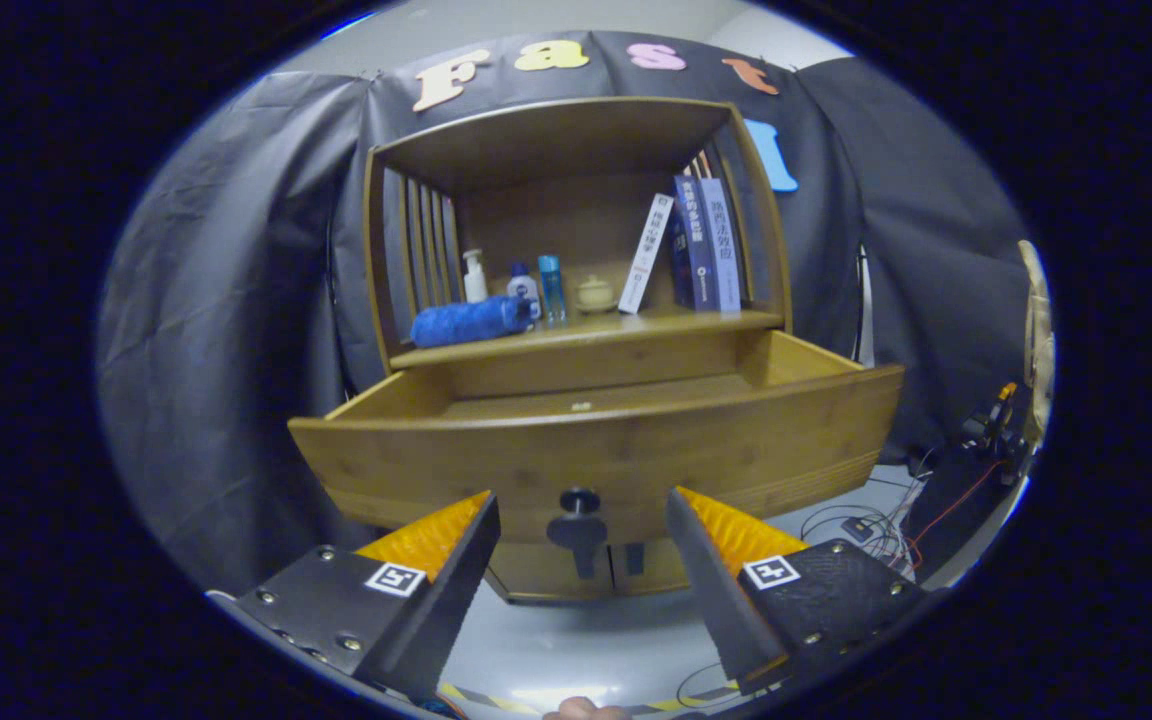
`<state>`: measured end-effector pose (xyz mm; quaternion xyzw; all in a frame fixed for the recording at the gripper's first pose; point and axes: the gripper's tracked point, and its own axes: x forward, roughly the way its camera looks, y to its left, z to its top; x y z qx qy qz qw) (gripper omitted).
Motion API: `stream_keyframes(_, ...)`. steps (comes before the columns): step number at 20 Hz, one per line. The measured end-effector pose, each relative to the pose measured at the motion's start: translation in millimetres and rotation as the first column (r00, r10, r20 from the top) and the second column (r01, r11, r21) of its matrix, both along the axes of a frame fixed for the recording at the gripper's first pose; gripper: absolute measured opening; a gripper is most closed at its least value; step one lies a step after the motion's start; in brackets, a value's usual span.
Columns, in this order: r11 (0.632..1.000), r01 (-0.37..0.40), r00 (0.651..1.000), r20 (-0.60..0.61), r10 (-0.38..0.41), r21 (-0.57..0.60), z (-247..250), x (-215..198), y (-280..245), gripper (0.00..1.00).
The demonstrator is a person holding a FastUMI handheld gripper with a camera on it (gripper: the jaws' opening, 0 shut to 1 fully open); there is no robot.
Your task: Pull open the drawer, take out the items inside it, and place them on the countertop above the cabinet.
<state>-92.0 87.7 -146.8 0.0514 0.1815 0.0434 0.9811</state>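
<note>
The wooden cabinet's drawer (596,455) stands pulled out toward me, its front panel just ahead of my fingers. Its dark round knob (579,502) sits between the fingertips but slightly beyond them, untouched. My gripper (581,510) is open, holding nothing. The drawer's inner floor (596,395) shows as bare wood with a tiny pale spot near the middle; the front panel hides its near part. A rolled blue towel (469,321) lies on the countertop (586,333) above the drawer, at the left.
On the countertop stand a white pump bottle (475,276), two small bottles (539,290), a small cream jar (595,293), a leaning white book (645,254) and upright blue books (706,245). Cables (866,525) trail on the floor at the right. A fingertip (584,709) shows below the gripper.
</note>
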Motion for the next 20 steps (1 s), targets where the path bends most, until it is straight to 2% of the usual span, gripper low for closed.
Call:
stream_keyframes(9,0.998,0.008,0.997,0.08,-0.003,-0.06,60,59,9,0.99)
stream_keyframes(13,0.997,0.053,0.998,0.034,-0.051,-0.049,76,91,19,0.99)
stream_keyframes(17,0.997,0.059,0.997,-0.052,-0.061,-0.05,78,118,27,0.99)
stream_keyframes(20,0.994,0.097,0.985,-0.141,-0.102,-0.043,75,139,17,1.0)
